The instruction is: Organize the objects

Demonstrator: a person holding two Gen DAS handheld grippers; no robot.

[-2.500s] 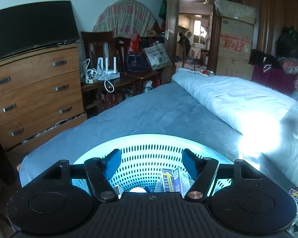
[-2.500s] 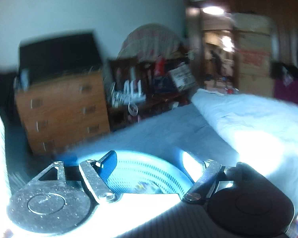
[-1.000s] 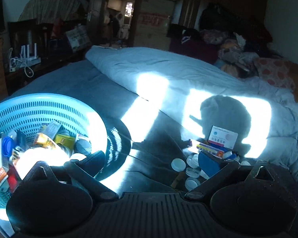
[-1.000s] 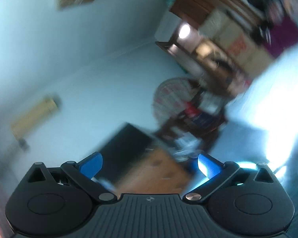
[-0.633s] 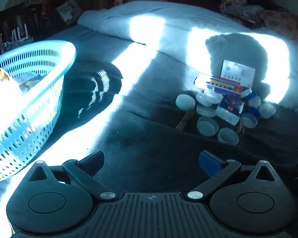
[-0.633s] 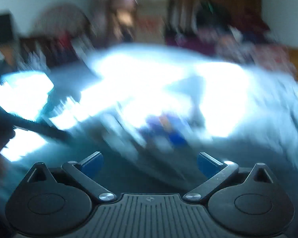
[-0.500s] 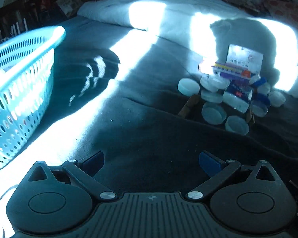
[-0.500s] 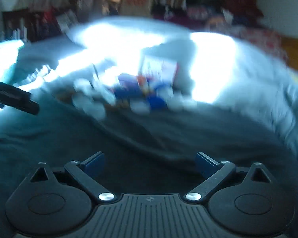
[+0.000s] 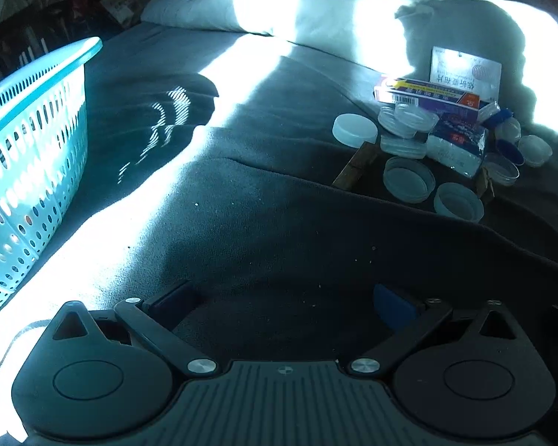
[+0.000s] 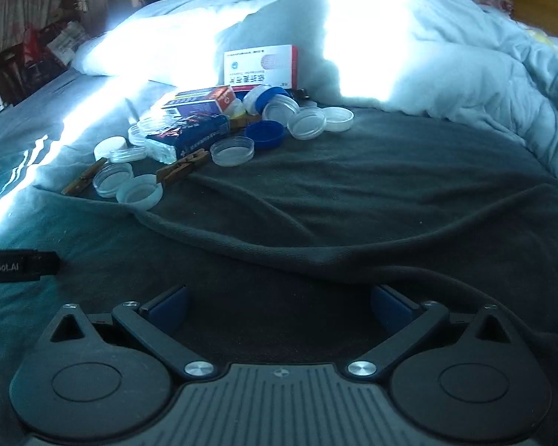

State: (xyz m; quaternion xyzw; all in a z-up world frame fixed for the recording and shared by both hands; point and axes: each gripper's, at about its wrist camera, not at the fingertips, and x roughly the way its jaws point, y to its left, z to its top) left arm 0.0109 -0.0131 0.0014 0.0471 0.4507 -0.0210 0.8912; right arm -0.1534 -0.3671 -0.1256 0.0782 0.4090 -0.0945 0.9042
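A pile of small objects lies on the dark blanket: several white and clear lids [image 9: 409, 179] [image 10: 231, 151], a blue lid [image 10: 265, 134], medicine boxes [image 9: 431, 97] [image 10: 201, 102], a white and red box [image 10: 260, 66], a tissue pack [image 9: 455, 141] [image 10: 188, 135] and wooden clothespins [image 10: 183, 166]. A turquoise perforated basket [image 9: 26, 156] stands at the left. My left gripper [image 9: 284, 301] is open and empty, low over the blanket, short of the pile. My right gripper [image 10: 279, 306] is open and empty, also short of the pile.
A folded white duvet [image 10: 409, 44] runs behind the pile. The dark blanket [image 10: 334, 200] has raised folds in front of the pile. The tip of the left gripper [image 10: 18, 265] shows at the left edge of the right wrist view. Cluttered furniture [image 10: 26, 48] stands beyond the bed.
Both grippers swung away from the basket to face the pile and came lower and nearer to it. The right wrist view went from blurred to steady. Both stayed open.
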